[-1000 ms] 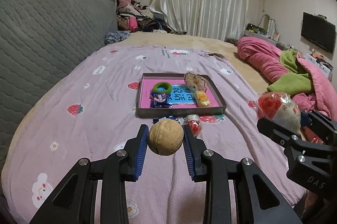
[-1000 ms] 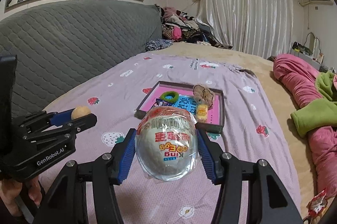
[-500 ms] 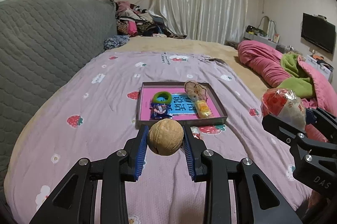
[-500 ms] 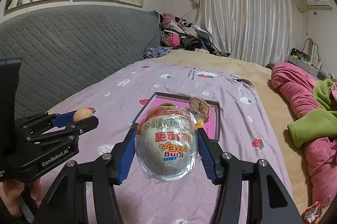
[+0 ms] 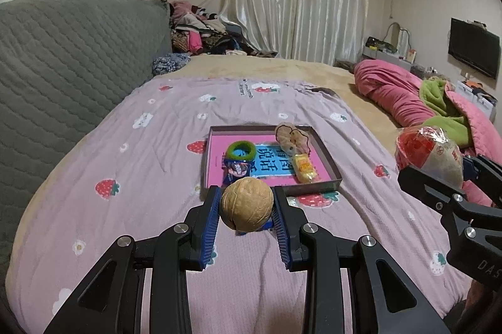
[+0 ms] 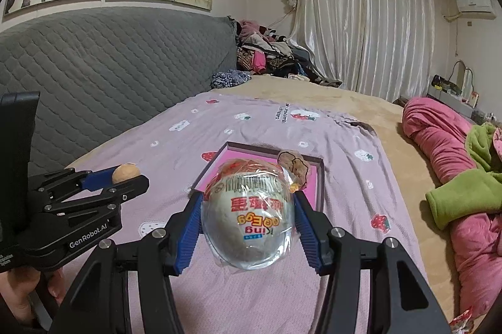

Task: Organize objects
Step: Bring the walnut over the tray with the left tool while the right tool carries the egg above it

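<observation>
My left gripper is shut on a tan walnut, held above the bedspread just short of the grey tray. The tray has a pink floor and holds a green ring, a blue packet, a yellow sweet and a brown wrapped snack. My right gripper is shut on a large plastic-wrapped toy egg, which hides most of the tray. The same egg shows at the right of the left wrist view. The walnut and left gripper appear at the left of the right wrist view.
A lilac strawberry-print bedspread covers the bed, with a grey quilted headboard on the left. A pink and green quilt is heaped on the right. A small blue thing lies under the walnut. A hand holds the left gripper's handle.
Both grippers have risen and drawn back a little with their loads, so more of the bed shows. The tray looks farther off. Neither grip has altered.
</observation>
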Demonstrator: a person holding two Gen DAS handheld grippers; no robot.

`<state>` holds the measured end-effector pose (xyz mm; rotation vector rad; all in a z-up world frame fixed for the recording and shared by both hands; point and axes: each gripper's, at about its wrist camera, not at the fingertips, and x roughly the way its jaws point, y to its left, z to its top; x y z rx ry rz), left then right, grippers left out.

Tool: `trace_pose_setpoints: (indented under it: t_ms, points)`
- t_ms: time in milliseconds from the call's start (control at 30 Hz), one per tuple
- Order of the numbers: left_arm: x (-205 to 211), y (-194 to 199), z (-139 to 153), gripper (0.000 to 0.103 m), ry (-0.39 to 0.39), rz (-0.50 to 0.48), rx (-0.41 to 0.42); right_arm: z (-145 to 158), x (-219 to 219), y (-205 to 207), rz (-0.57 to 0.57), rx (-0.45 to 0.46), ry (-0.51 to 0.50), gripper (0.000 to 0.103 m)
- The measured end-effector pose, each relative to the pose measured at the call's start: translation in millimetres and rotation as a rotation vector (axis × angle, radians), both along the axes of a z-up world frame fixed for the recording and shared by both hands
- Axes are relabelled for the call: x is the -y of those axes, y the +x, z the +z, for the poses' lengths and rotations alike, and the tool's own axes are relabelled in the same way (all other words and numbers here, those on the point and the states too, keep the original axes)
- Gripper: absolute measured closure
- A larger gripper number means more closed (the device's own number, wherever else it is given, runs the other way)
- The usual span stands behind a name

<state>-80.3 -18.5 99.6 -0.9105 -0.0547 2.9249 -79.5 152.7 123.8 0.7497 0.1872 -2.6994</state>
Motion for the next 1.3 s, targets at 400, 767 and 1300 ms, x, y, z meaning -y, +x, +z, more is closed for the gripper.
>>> trace_pose_setpoints:
  t_ms: [400,767,1300]
  points:
    - [1,-35,14,0.07,-0.033,0.003,-0.018,15,8,-23,0.004,-0.025,0.019,0.046]
    - [-3,-63,22,0.069,-0.063,-0.006,-0.031,25,12,-52,0.013,-0.041,0.027,0.046]
    - [-10,-110,29,0.069,-0.071,-0.029,-0.03,29,15,-89,0.023,-0.04,0.007,0.046]
